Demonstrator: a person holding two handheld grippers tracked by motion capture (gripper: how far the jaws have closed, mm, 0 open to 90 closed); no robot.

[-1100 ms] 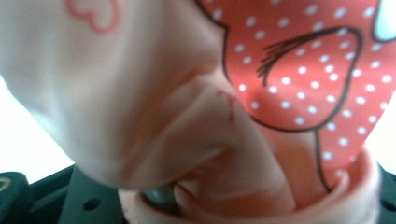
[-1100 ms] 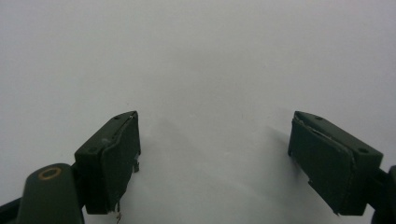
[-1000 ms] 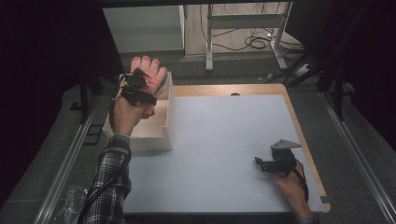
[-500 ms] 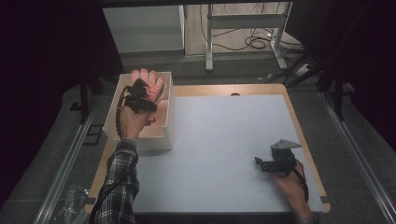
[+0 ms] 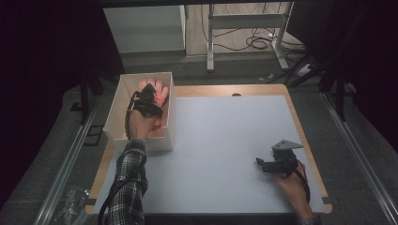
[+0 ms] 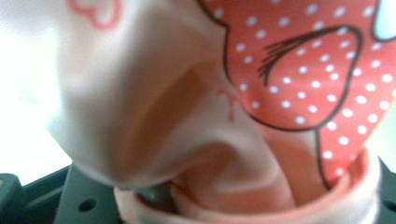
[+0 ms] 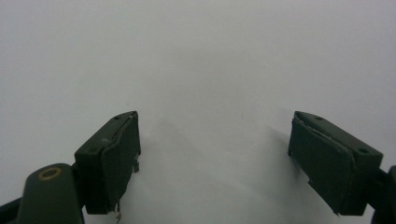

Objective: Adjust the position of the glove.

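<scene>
Pink cloth [image 5: 158,91] in the white box [image 5: 115,112]

My left claw [image 5: 149,89] is pinching a soft pink cloth inside the box at the table's far left corner. It is bunching up close to my camera: pale pink folds [image 6: 154,102] beside a red patch with white dots [image 6: 303,70].

The left gripper [image 5: 149,96] now sits lower, down inside the white box [image 5: 165,140]; the pink glove [image 5: 157,89] has descended with it. Earlier both were above the rim.

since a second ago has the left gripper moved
Yes. The left gripper, shut on the pink glove, has dropped from above the white box's far rim down inside it.
</scene>
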